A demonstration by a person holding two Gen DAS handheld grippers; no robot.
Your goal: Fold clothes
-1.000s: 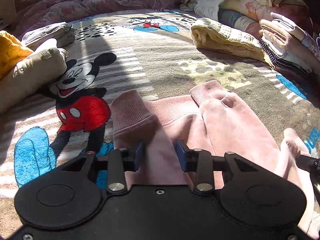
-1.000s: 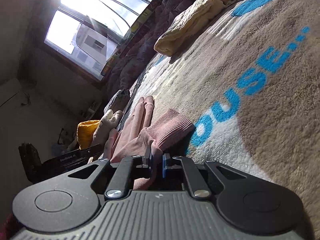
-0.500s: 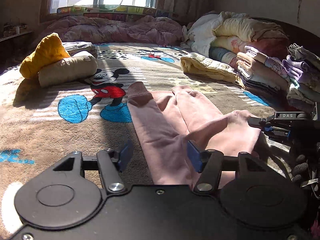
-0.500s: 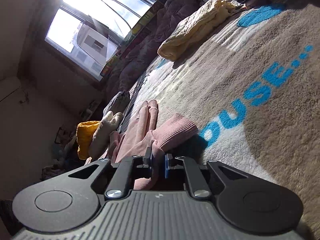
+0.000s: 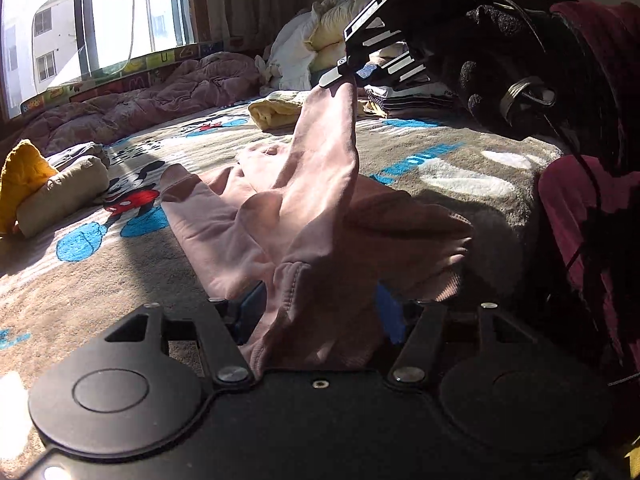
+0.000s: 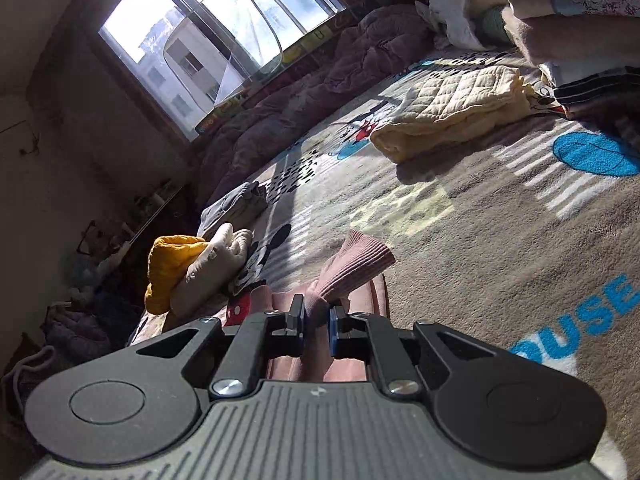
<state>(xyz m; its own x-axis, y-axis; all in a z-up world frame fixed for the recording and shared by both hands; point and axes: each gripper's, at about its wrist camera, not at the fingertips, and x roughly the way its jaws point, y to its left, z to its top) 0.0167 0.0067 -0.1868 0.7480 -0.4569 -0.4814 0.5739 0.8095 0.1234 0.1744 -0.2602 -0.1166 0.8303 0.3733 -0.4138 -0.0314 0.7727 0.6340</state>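
A pink pair of sweatpants (image 5: 224,224) lies on a Mickey Mouse blanket (image 5: 92,272). My left gripper (image 5: 320,312) is open, its jaws wide apart on either side of the waistband, low over the blanket. My right gripper (image 5: 352,74) is shut on one ribbed leg cuff (image 6: 352,266) and holds that leg lifted high above the rest of the garment. In the right wrist view, my right gripper (image 6: 316,324) pinches the cuff between its blue pads.
A folded yellow quilt (image 6: 452,108) and a stack of folded clothes (image 6: 576,12) lie at the far right. A mustard cushion (image 5: 20,176) and a beige bundle (image 5: 60,196) lie at the left. A purple duvet (image 5: 132,104) lies under the window.
My right gripper has lifted the pant leg up off the blanket. My left gripper has opened wider and now sits around the waistband.
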